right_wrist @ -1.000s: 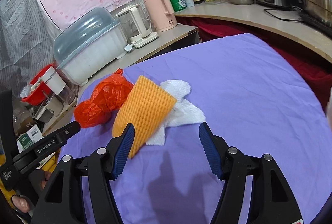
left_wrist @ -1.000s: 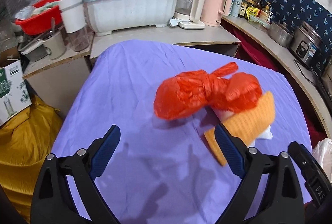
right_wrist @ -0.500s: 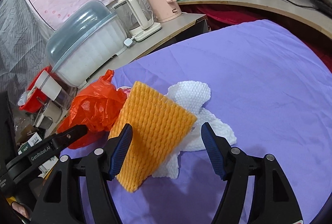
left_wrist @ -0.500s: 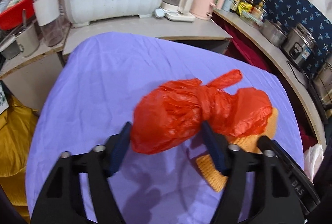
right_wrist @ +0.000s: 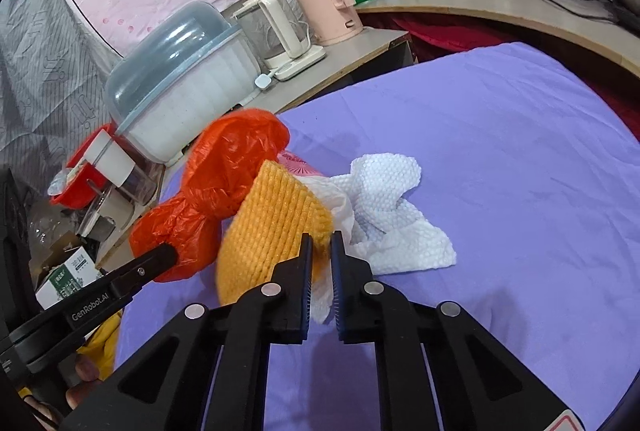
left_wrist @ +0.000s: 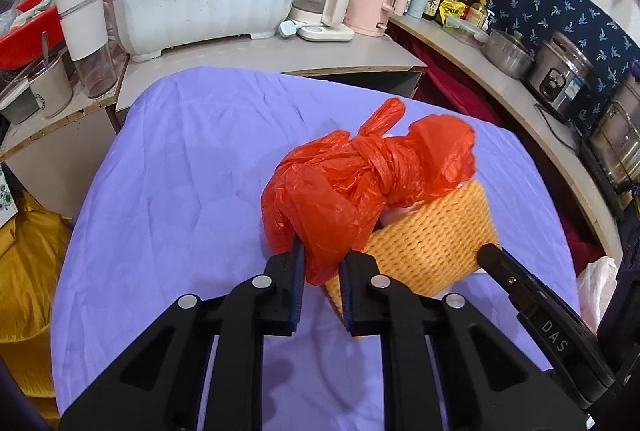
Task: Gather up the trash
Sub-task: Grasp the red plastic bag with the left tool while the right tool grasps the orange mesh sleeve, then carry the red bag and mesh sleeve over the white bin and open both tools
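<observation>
Red bag point(left_wrist: 360, 183) pinched by left gripper point(left_wrist: 322, 267), foam net point(right_wrist: 276, 223) by right gripper point(right_wrist: 320, 251)

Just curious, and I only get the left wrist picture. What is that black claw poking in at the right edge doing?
Observer: That is the right gripper. Its jaws have just been closing and now pinch the edge of the orange foam net.
Visitor: Anything behind the net?
Observer: A crumpled white paper towel lies against it on the purple cloth.
Visitor: Anything else?
Observer: Something pink peeks out beside the red bag. I cannot tell what it is.
</observation>
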